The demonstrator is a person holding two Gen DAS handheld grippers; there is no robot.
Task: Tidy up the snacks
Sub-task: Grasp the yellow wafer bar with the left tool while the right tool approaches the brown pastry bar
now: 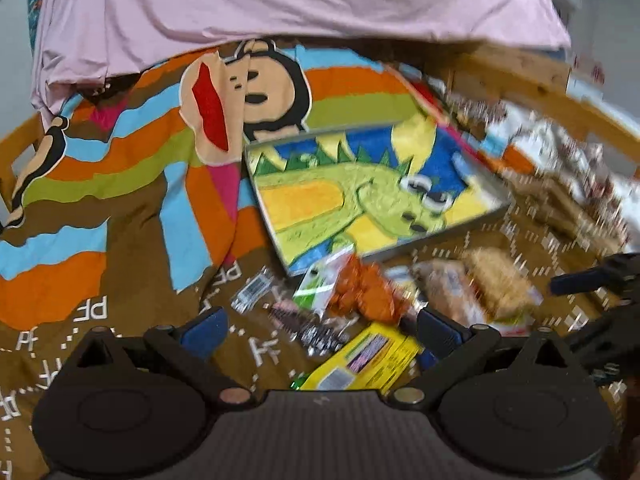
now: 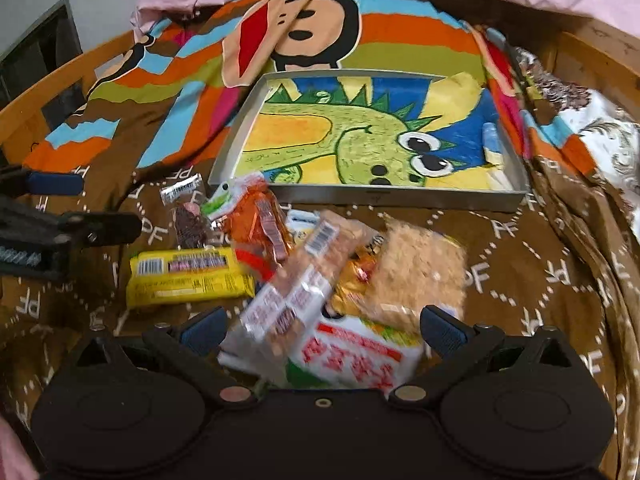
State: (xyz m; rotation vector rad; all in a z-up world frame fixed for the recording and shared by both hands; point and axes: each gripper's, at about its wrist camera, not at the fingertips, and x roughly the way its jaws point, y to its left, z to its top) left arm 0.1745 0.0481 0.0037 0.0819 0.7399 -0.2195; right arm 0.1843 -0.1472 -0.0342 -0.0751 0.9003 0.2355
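With both jaws spread wide and empty, the right hand-held gripper point(image 2: 320, 330) should close squarely on the topmost packet in the snack pile point(image 2: 320, 272) on the bedspread point(image 2: 520, 280), probably the white one, then lift it to the tray point(image 2: 400, 202) behind.

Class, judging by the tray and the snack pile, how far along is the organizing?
Done: nothing; the dinosaur tray holds no snacks. In hand: nothing; left tool and right tool are open. Left: the yellow bar, orange packet and other snacks lie on the blanket.
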